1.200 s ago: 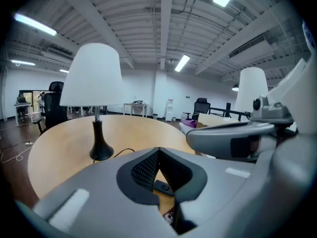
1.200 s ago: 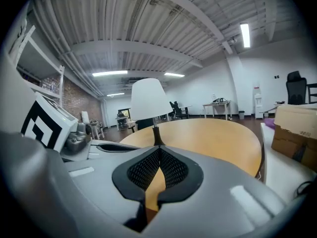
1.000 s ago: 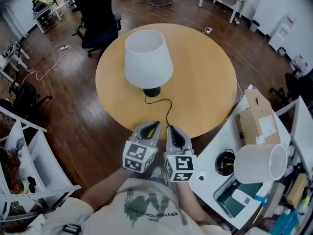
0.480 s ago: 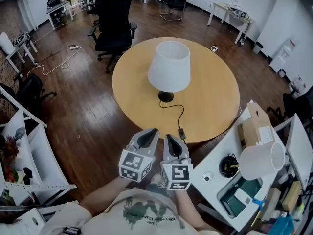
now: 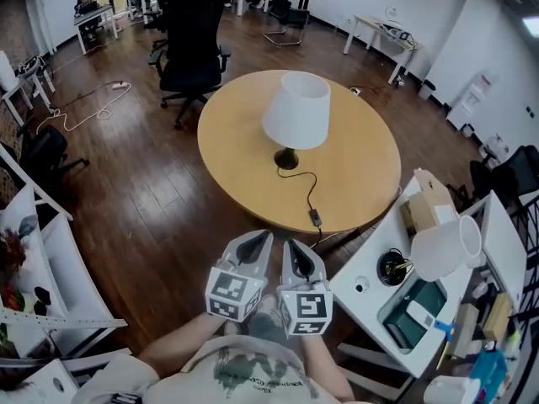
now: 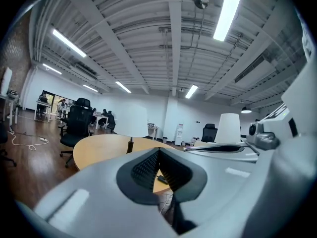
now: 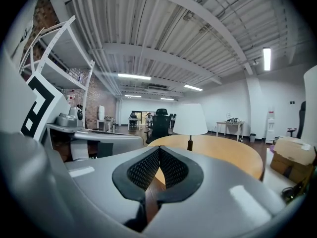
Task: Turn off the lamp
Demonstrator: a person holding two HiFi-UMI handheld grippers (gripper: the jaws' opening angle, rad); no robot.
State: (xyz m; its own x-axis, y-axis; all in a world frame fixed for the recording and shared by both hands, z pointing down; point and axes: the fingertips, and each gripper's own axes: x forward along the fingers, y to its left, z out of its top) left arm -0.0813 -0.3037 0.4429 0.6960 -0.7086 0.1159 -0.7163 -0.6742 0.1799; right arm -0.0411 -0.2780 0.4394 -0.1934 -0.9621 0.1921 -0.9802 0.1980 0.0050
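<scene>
I'm looking steeply down in the head view. Both grippers sit low in the centre of the frame, side by side and close to my chest. The left gripper [image 5: 262, 237] has its jaws pressed together with nothing between them, and its own view confirms it: the dark ribbed pads meet at the tips [image 6: 158, 150], empty. The right gripper [image 5: 291, 244] is the same, jaws closed on nothing, pads touching in its view [image 7: 159, 149].

The lamp [image 5: 296, 112] stands upright on the round wooden table [image 5: 362, 171], above centre in the frame and well apart from both grippers. It has a white shade on a dark base. I can't tell whether it is lit. A thin black cord [image 5: 306, 183] snakes from the base toward the near edge of the table. A small switch [image 5: 315, 218] lies on the cord right at that edge, the nearest part of the lamp to my grippers.

In the left gripper view the lamp [image 6: 132, 122] shows left of centre beyond the jaws. In the right gripper view it [image 7: 190, 119] stands just right of centre.

A black chair [image 5: 192, 40] is at the upper left. A white desk [image 5: 370, 268] fills the lower right, with a second white shade [image 5: 445, 247] and a box [image 5: 425, 202] on it.
</scene>
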